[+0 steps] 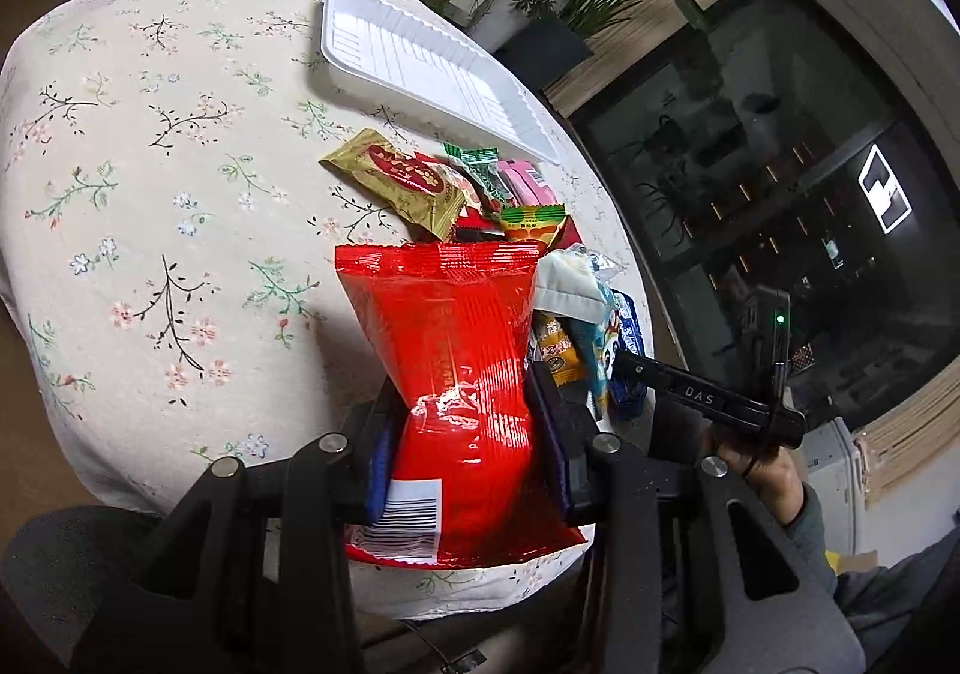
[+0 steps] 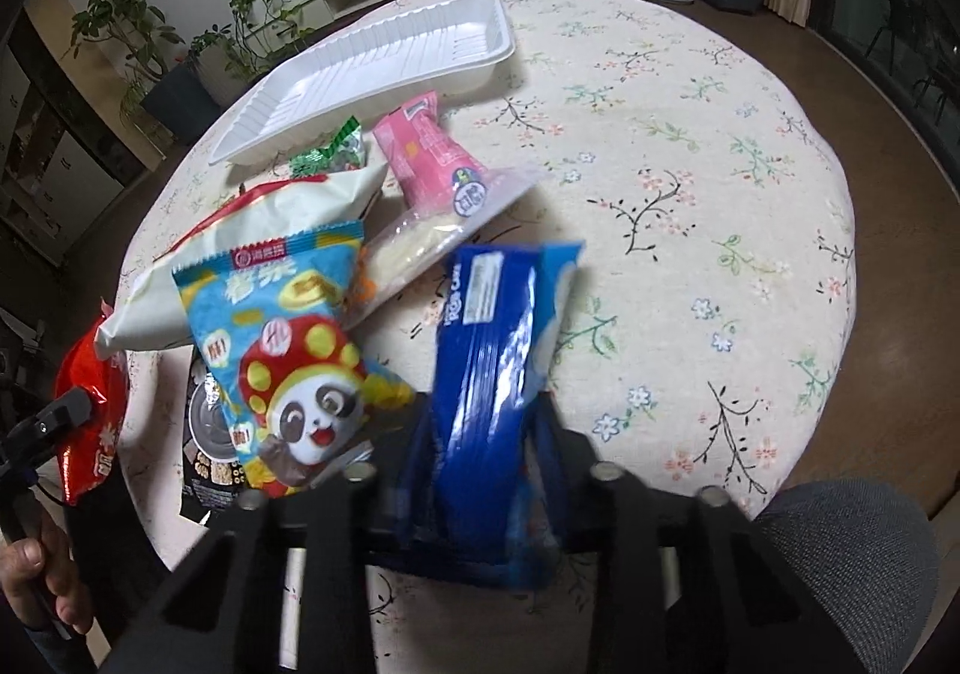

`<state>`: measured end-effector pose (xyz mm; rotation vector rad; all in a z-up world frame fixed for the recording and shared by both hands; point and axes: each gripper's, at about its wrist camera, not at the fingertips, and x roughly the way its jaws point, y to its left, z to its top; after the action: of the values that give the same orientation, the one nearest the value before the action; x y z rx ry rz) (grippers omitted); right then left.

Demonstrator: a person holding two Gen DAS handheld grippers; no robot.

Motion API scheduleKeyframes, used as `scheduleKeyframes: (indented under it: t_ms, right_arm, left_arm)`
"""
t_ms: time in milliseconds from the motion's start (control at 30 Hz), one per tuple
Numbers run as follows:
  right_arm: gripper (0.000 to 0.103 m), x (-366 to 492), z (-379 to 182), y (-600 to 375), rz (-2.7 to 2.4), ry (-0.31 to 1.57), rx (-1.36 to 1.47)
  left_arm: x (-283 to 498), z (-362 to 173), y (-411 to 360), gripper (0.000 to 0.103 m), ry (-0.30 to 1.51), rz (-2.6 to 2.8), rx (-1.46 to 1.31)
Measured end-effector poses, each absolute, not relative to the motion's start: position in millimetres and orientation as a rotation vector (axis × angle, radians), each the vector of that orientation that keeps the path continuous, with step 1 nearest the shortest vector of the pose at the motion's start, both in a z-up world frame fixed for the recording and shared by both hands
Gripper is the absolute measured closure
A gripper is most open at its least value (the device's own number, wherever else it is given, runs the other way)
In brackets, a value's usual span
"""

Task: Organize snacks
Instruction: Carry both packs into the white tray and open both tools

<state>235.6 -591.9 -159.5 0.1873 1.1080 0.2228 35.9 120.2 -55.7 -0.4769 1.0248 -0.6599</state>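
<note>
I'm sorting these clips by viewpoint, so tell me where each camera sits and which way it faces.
Left wrist: on the left gripper, angled down at its crinkled red foil snack bag; the right gripper and a hand show.
Right wrist: on the right gripper, angled down at its glossy blue snack packet; a hand shows.
Shared: the white ribbed plastic tray, both packets.

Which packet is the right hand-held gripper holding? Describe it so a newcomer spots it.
On the round floral tablecloth, snacks are piled below the white tray. At the pile's near right edge, the right hand-held gripper pinches a glossy blue packet, the only solid blue one, with a white label.
</note>
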Motion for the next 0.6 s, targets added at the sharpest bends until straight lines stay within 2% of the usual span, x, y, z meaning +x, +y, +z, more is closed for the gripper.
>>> scheduleKeyframes:
  t_ms: [333, 600]
  right_arm:
    - [0.074, 234, -151, -611, 0.236, 1.084, 0.274]
    - [0.074, 254, -116, -659, 0.236, 0.98, 0.398]
  left_arm:
    - [41, -54, 127, 0.067, 1.006, -0.651, -0.503]
    - [73, -22, 145, 0.067, 0.944, -0.611, -0.478]
